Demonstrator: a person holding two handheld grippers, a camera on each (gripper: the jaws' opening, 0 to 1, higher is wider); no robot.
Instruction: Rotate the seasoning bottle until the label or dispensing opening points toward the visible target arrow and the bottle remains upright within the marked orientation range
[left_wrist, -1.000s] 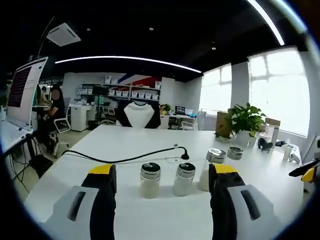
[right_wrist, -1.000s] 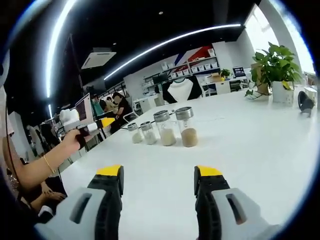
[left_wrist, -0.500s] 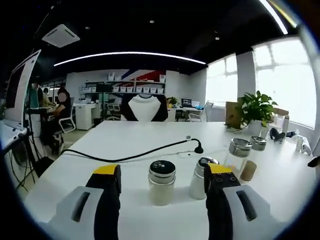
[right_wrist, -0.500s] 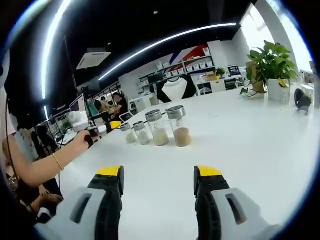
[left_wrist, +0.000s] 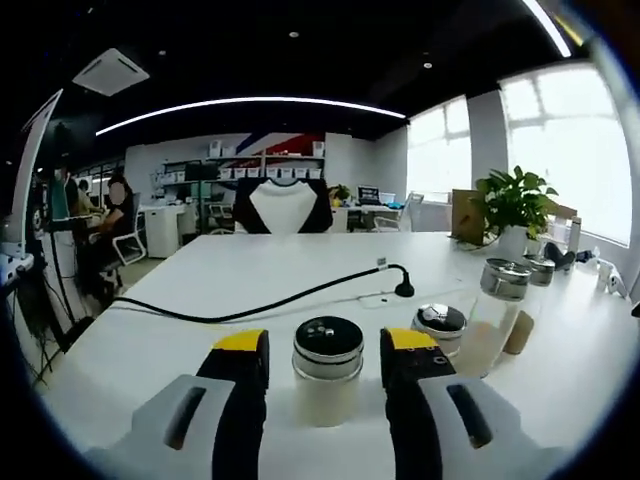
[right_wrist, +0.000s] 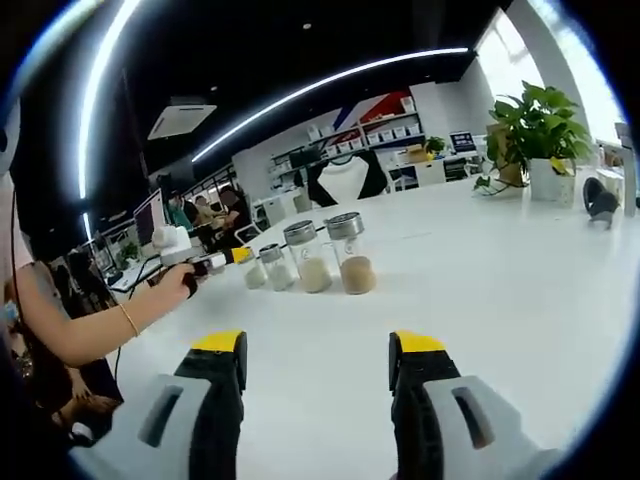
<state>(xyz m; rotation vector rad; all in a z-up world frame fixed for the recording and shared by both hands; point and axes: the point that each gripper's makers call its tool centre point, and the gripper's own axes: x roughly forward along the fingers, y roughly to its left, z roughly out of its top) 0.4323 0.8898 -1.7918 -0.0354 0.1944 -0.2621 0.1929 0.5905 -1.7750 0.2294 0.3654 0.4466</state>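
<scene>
Four seasoning bottles (right_wrist: 307, 257) with metal shaker lids stand in one row on a long white table (right_wrist: 520, 270), as the right gripper view shows. Two grippers with yellow-tipped jaws are in use, a left gripper (left_wrist: 325, 355) and a right gripper (right_wrist: 318, 348). One black cable (left_wrist: 270, 303) crosses the table and one potted plant (left_wrist: 514, 208) stands by the windows.

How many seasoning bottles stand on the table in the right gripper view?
4, in one row on the white table: brown-filled bottle nearest, pale-filled bottle next, then third bottle, and fourth bottle at the far end beside the left gripper. That gripper may hide more.
</scene>
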